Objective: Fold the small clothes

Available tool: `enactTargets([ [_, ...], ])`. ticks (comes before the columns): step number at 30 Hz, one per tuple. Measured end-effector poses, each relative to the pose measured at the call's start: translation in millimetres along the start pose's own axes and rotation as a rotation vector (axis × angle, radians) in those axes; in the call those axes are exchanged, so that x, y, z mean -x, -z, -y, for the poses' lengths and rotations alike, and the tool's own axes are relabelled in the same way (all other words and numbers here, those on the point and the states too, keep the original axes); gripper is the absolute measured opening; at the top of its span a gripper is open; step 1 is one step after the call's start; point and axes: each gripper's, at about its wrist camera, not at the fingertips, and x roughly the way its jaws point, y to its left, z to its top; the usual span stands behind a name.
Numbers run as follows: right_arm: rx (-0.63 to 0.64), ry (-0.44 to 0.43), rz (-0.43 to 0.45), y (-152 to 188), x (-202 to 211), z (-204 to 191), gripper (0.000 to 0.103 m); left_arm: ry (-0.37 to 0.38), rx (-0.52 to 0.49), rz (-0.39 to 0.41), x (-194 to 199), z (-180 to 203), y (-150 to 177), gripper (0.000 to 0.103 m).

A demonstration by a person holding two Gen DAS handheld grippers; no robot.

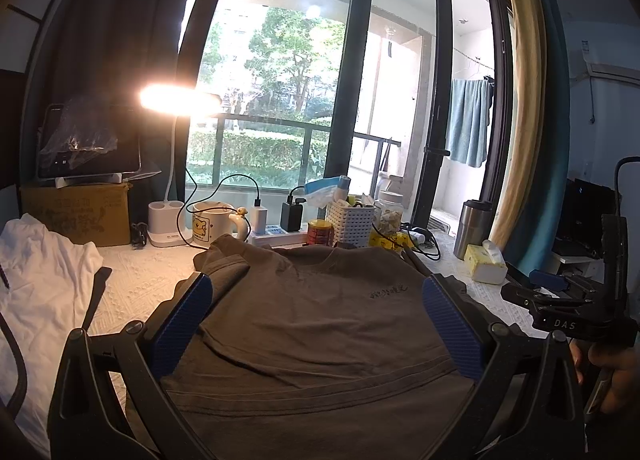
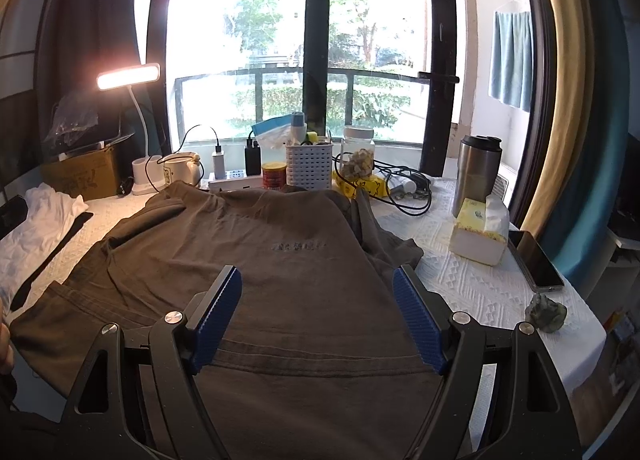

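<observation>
- A brown T-shirt (image 2: 280,260) lies spread flat on the worktop, collar toward the window, small dark lettering on its chest, hem nearest, right sleeve bunched.
- A white garment (image 1: 44,260) lies crumpled at the worktop's left end, apart from it.

Far left, a desk lamp (image 2: 129,76) glows warm over a cardboard box (image 2: 82,176). Along the window edge sit a white mug (image 2: 181,172), a power strip (image 2: 234,181) with chargers plugged in, a red tin (image 2: 274,176) and a white slotted basket (image 2: 309,165) stuffed with bits. A glass jar (image 2: 357,158) stands just right of it. Further right, a steel tumbler (image 2: 476,172), then a tissue pack (image 2: 480,236), with a phone (image 2: 535,260) lying flat beside that.
</observation>
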Motion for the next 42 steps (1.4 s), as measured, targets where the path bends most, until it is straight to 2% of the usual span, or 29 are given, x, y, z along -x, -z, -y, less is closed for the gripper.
enactTargets([
  [28,-0.007,0.011,-0.017,0.8,-2.6,2.8,0.081,0.004,0.005,-0.006,-0.2,2.1,1.9,0.103],
  [42,-0.052,0.056,-0.098,-15.7,-47.2,22.7,0.081,0.028,0.012,-0.109,-48.9,6.0,-6.0,0.103],
])
